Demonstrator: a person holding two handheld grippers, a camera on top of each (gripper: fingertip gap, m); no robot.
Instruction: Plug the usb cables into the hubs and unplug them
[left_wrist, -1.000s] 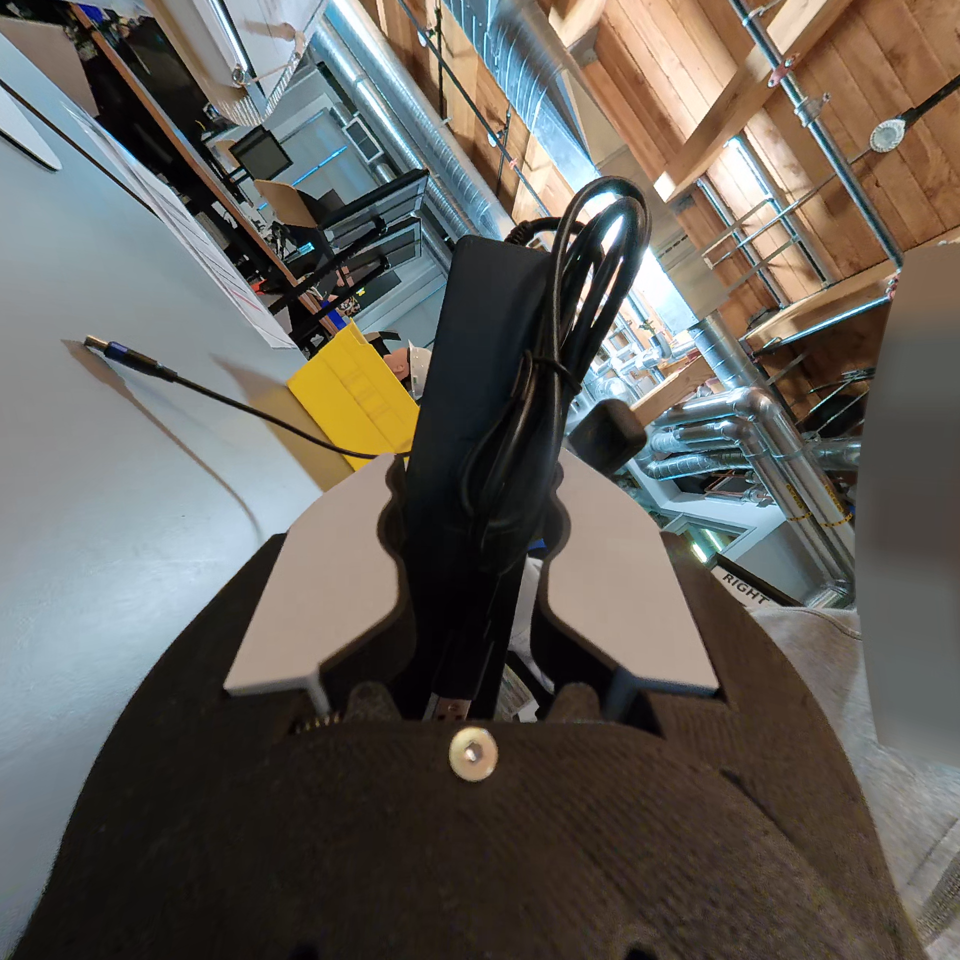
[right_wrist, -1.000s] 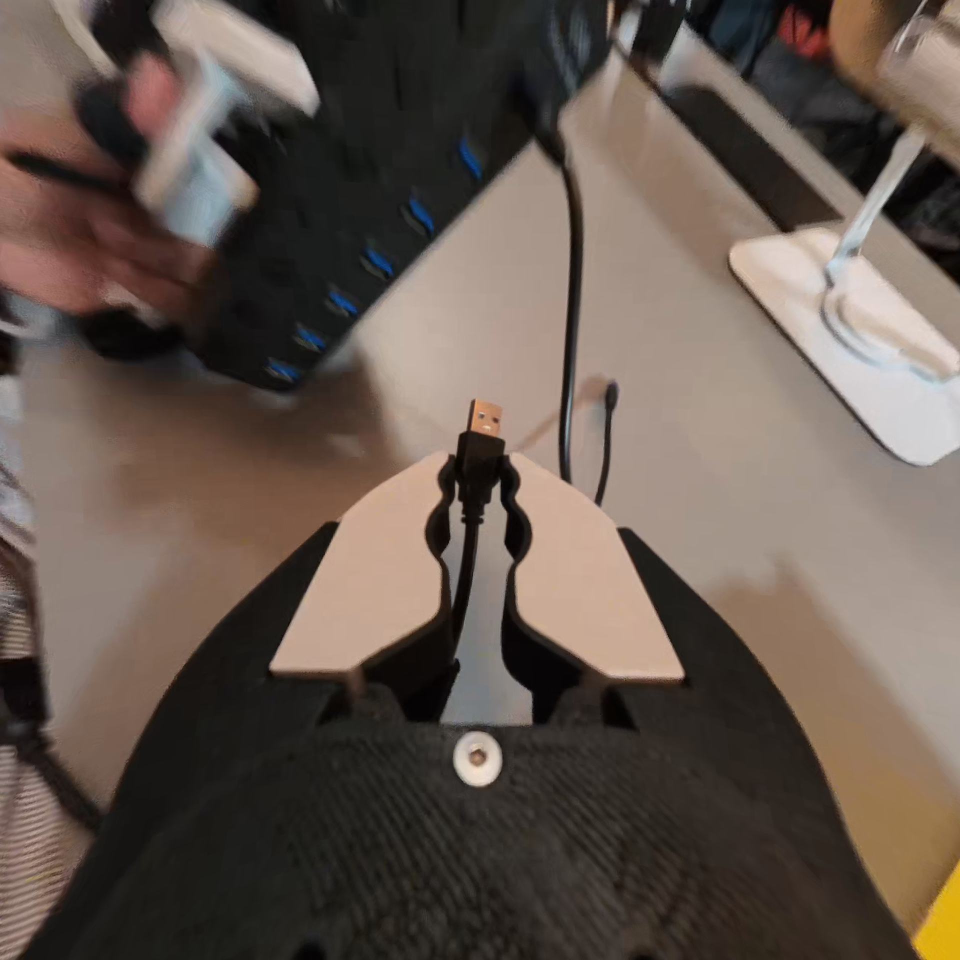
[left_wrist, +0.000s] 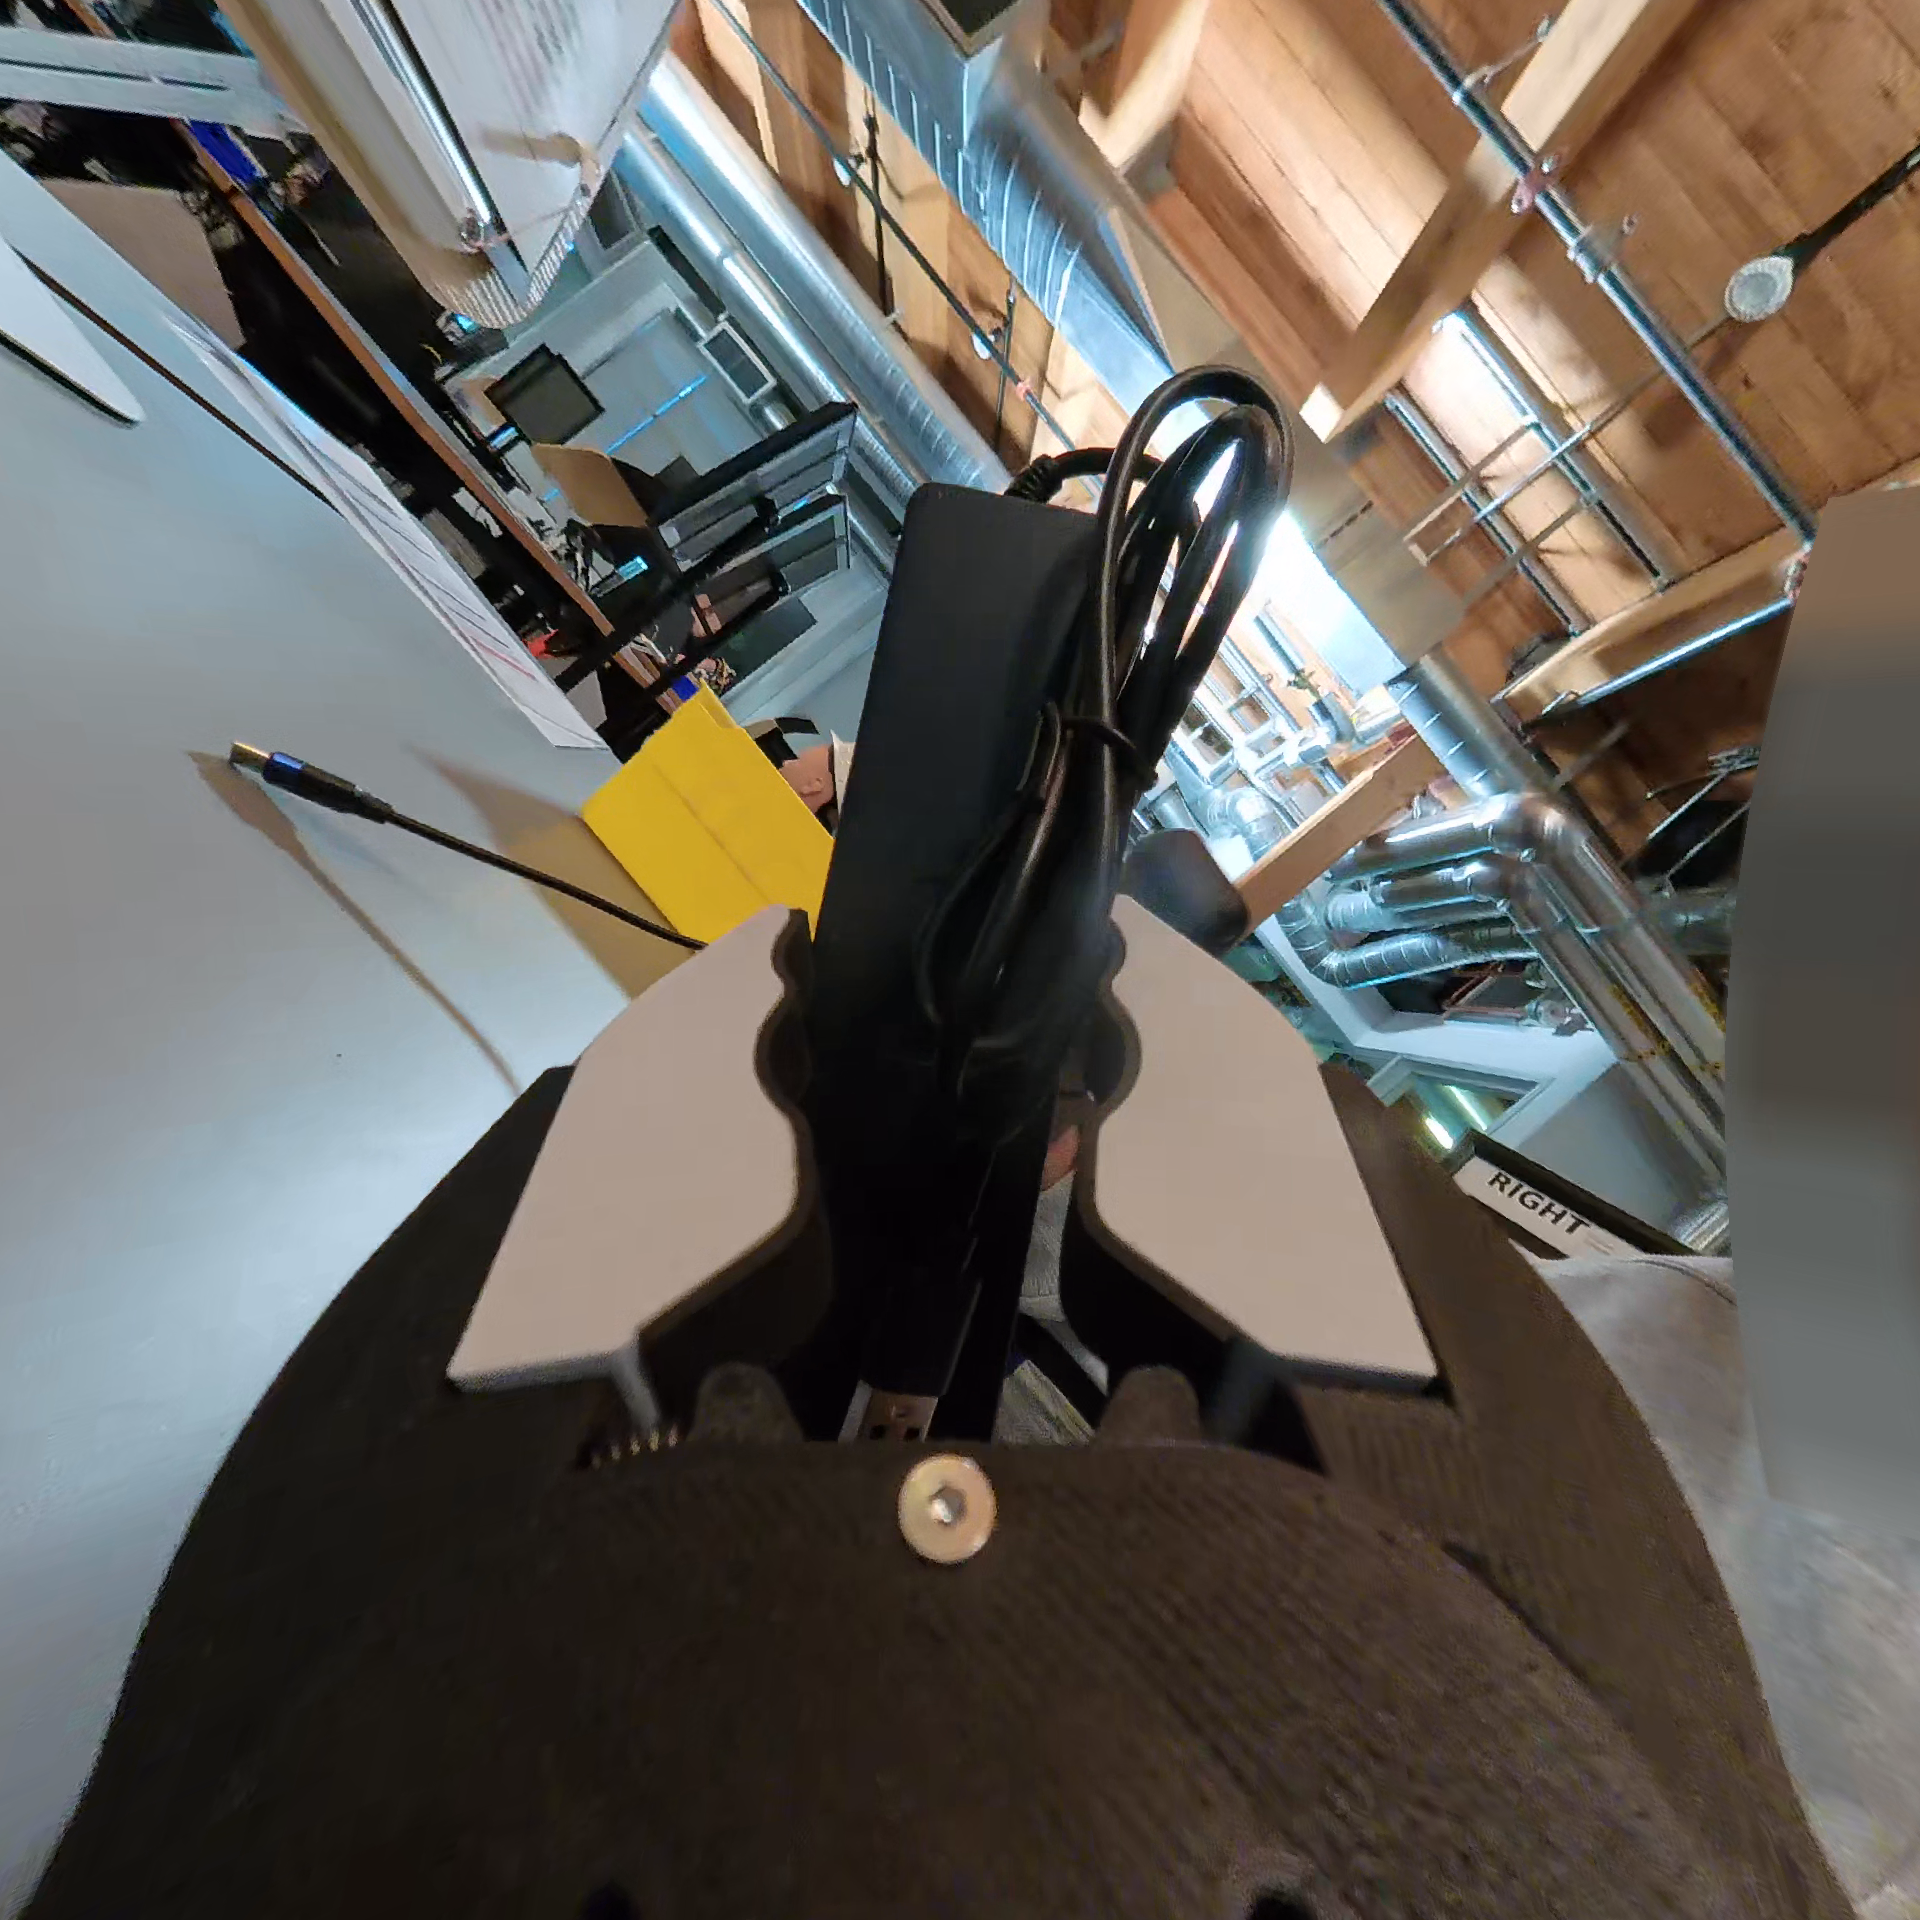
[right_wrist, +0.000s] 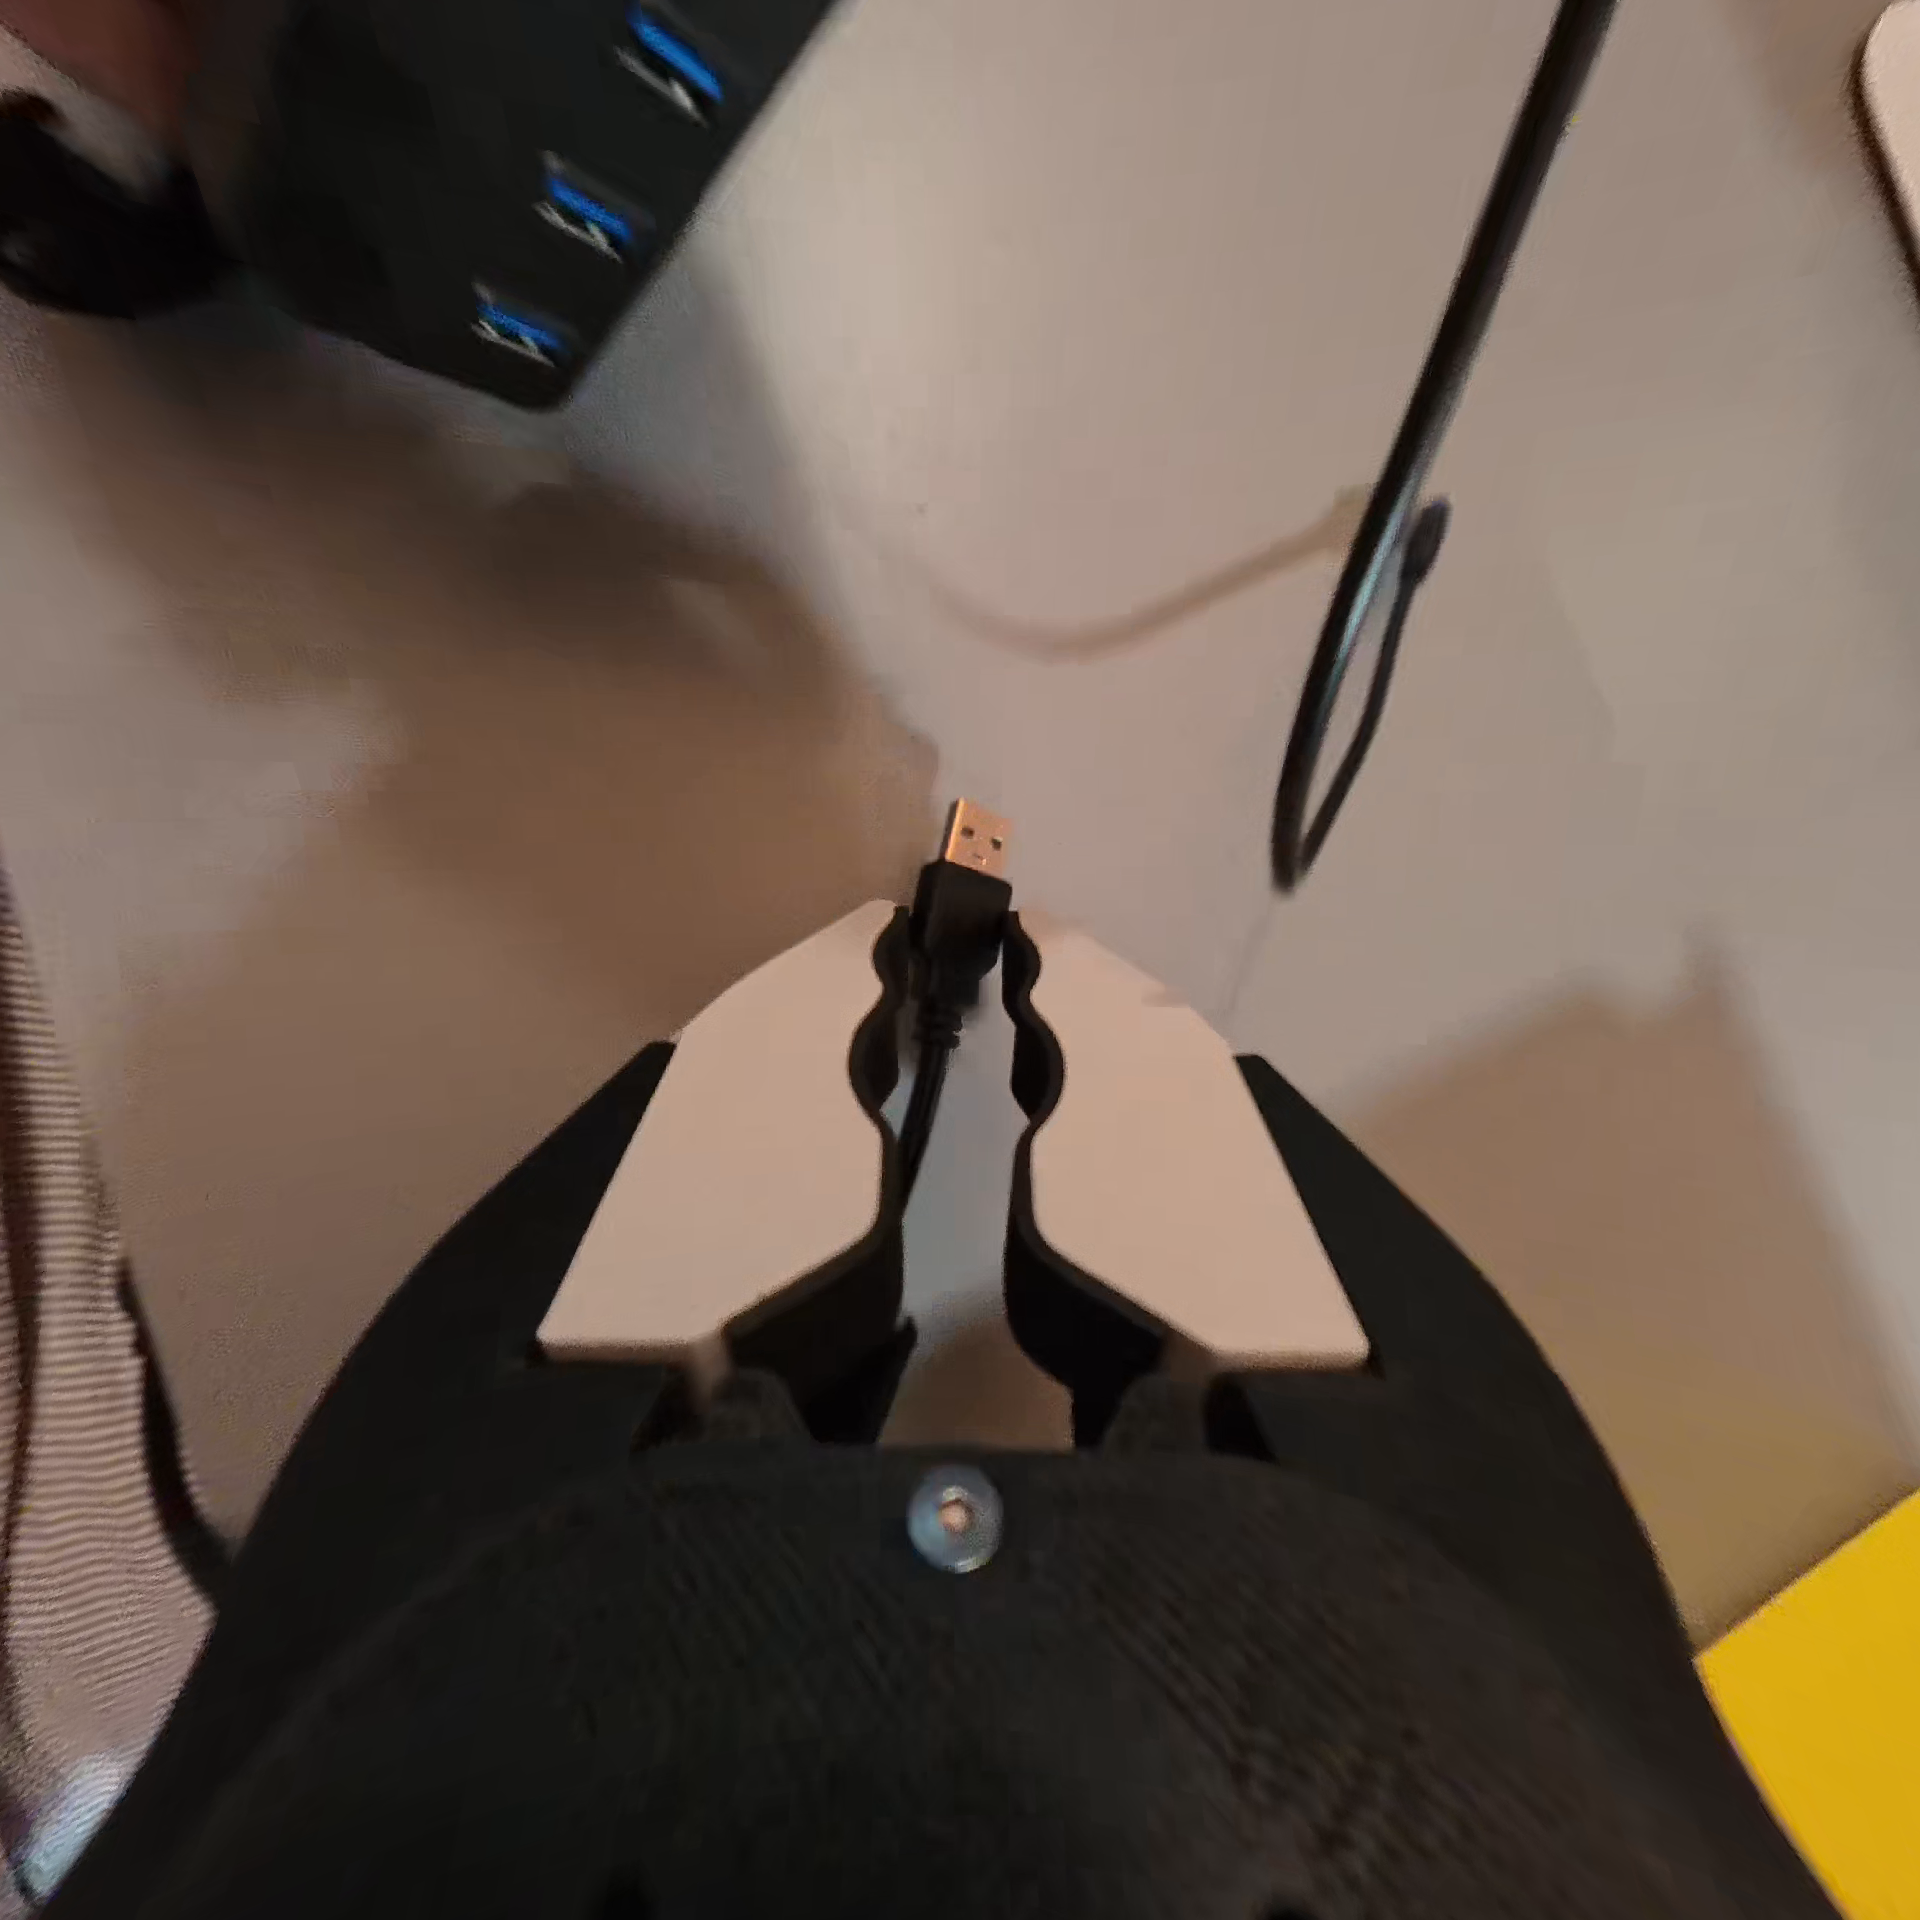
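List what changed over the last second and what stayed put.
The right gripper has carried its USB-A plug closer to the black hub, whose blue ports now sit nearer at upper left. Unchanged: right fingers clamp the plug, the left gripper clamps the hub, and a loose cable lies on the table.

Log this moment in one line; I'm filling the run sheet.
left gripper: shut on hub | right gripper: shut on plug | plug: not inserted
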